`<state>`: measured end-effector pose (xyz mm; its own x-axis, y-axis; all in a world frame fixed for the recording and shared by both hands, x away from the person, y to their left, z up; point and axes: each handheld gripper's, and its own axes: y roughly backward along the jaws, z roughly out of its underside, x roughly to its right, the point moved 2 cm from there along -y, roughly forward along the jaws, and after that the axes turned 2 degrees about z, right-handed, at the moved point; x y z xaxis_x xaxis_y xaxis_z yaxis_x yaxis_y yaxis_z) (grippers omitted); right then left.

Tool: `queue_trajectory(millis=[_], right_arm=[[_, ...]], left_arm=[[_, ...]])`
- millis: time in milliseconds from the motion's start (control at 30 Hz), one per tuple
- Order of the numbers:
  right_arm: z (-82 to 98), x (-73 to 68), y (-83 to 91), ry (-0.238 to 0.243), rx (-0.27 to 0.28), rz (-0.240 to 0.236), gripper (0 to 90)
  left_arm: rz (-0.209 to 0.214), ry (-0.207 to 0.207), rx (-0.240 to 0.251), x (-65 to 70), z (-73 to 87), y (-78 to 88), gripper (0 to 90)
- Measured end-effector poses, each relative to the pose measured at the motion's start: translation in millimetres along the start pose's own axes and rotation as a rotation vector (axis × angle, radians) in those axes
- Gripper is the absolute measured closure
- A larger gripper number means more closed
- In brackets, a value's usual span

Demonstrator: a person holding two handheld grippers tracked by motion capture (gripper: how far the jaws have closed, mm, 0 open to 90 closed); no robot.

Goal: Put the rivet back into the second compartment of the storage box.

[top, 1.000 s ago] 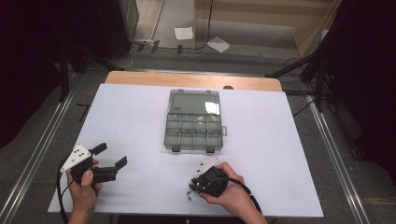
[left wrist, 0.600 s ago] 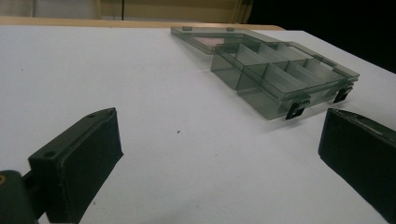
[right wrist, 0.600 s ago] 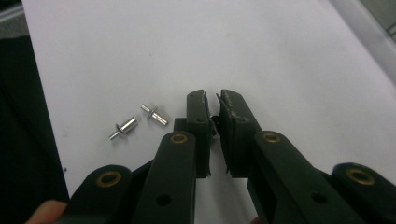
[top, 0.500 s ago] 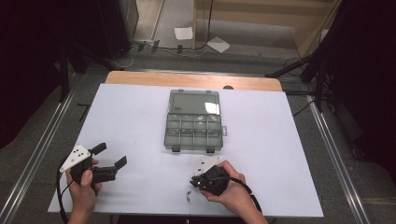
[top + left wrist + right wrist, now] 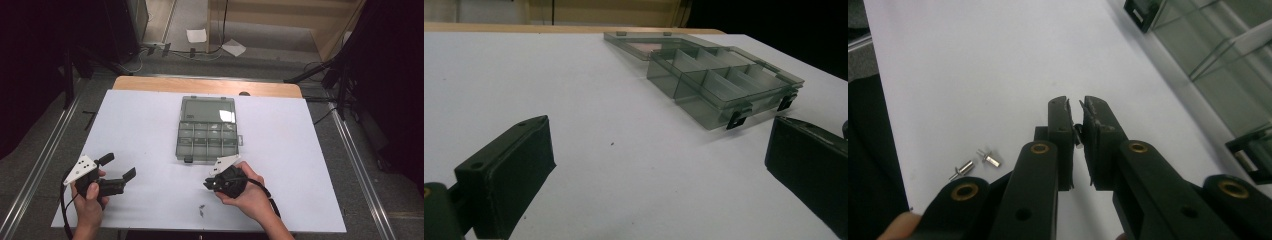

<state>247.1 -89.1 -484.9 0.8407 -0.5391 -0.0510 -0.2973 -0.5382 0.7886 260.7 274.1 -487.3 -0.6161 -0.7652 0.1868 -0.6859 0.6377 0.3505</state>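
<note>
While right tool [image 5: 1076, 131] pinches a rivet [image 5: 1077, 134], left tool [image 5: 659, 190] agape, organizer box [image 5: 206, 129] nearby.

place: lab | cues: white-covered table [image 5: 150, 130]; metal floor rails [image 5: 45, 165]; black curtains [image 5: 30, 75]; trailing cables [image 5: 320, 70]

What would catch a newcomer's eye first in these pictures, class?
The open clear compartment box in the middle of the white table stands out first. Next, the right gripper, close to the box's near edge, pinches a small metal piece between nearly shut fingers, with two loose rivets lying beside it.
</note>
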Motion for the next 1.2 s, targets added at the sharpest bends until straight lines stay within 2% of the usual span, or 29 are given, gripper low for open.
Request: queue_trajectory(millis=[233, 400, 600, 700, 867, 1200], right_arm=[[-11.8, 8.9, 4.7, -0.01, 0.015, 0.004, 84.3], [-18.7, 14.6, 5.9, -0.014, 0.016, 0.01, 84.3], [-26.0, 21.5, 8.4, -0.024, 0.021, 0.012, 84.3], [-29.5, 24.6, 9.3, -0.027, 0.022, 0.011, 84.3], [-34.8, 29.1, 10.4, -0.035, 0.029, 0.014, 84.3], [-43.5, 39.6, 8.1, -0.044, 0.026, 0.013, 84.3]], left_arm=[[0.011, -0.011, 0.007, 0.5, 0.0, -0.5, 0.0], [-0.004, -0.027, 0.012, 1.6, 0.2, -1.0, 0.0], [-0.012, -0.008, 0.02, 1.7, 0.0, -3.4, 0.0], [0.003, 0.004, 0.034, 2.0, -0.7, -3.5, 0.0], [0.002, 0.003, 0.045, 0.8, -1.2, -3.0, 0.0], [0.009, -0.012, 0.032, 2.2, -0.7, -3.0, 0.0]])
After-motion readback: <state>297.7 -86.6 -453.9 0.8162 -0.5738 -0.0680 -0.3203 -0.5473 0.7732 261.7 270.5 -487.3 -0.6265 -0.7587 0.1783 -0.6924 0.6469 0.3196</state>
